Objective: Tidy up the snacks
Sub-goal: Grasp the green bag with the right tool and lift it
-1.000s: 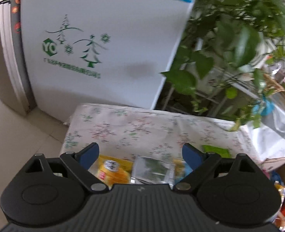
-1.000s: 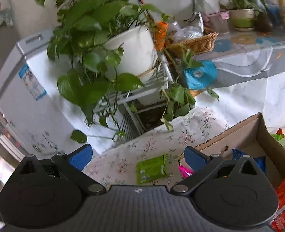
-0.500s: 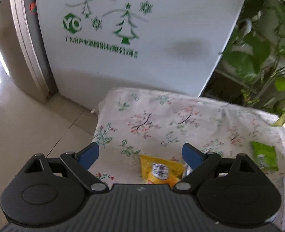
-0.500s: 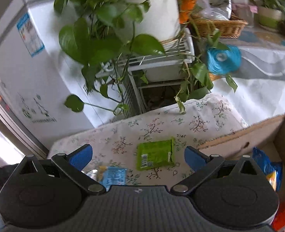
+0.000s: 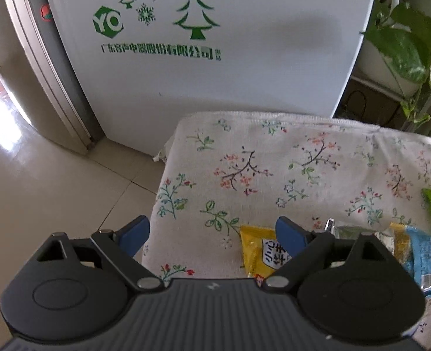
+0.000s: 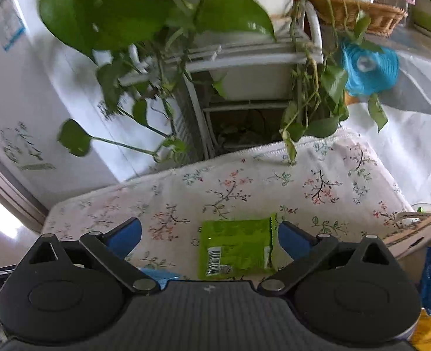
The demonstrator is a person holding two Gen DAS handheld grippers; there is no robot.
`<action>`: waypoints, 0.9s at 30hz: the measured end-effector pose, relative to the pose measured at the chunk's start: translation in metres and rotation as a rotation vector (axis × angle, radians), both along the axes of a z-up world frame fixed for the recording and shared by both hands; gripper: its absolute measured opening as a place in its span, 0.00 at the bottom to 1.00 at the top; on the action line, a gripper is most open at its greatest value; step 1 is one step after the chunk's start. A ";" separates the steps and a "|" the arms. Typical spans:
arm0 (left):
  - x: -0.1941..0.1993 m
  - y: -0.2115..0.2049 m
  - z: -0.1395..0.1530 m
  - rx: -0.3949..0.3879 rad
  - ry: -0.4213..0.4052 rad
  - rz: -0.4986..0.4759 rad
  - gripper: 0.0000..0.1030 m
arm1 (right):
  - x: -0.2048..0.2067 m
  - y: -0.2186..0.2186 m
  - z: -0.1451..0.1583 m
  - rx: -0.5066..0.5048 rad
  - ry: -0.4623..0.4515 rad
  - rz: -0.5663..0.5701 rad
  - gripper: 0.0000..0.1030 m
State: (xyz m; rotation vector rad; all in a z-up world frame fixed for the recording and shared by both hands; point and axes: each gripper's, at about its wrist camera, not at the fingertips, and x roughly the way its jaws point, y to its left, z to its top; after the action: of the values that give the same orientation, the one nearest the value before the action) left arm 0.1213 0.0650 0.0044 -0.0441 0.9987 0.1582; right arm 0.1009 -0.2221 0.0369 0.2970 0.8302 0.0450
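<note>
**Line Up Both Grippers Over Their Packets**

Left wrist view: I hold the left gripper (image 5: 212, 234) with jaws wide apart and empty. The yellow packet (image 5: 259, 251) lies on the floral cloth (image 5: 274, 161), partly behind the right finger; I should centre it first.

Right wrist view: the right gripper (image 6: 209, 237) is spread, empty, framing the green packet (image 6: 236, 248) on the cloth. Its near edge is hidden; the cardboard box (image 6: 417, 228) is cut off.
</note>
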 end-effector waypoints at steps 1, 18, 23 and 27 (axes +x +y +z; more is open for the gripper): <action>0.000 0.000 -0.002 0.003 0.006 -0.001 0.90 | 0.004 0.002 -0.003 -0.019 0.012 -0.001 0.99; -0.015 -0.009 -0.010 -0.036 0.091 -0.093 0.90 | 0.047 0.028 -0.051 -0.246 0.100 0.025 0.81; -0.021 -0.015 -0.007 0.007 0.078 -0.150 0.90 | 0.039 0.029 -0.054 -0.252 0.109 0.049 0.77; -0.024 -0.013 -0.005 -0.024 0.074 -0.192 0.80 | 0.024 0.036 -0.052 -0.246 0.125 0.092 0.75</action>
State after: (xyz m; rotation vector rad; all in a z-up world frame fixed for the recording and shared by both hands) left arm 0.0975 0.0523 -0.0009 0.0367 1.0728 -0.0282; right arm 0.1250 -0.1865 -0.0148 0.0296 0.9631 0.0097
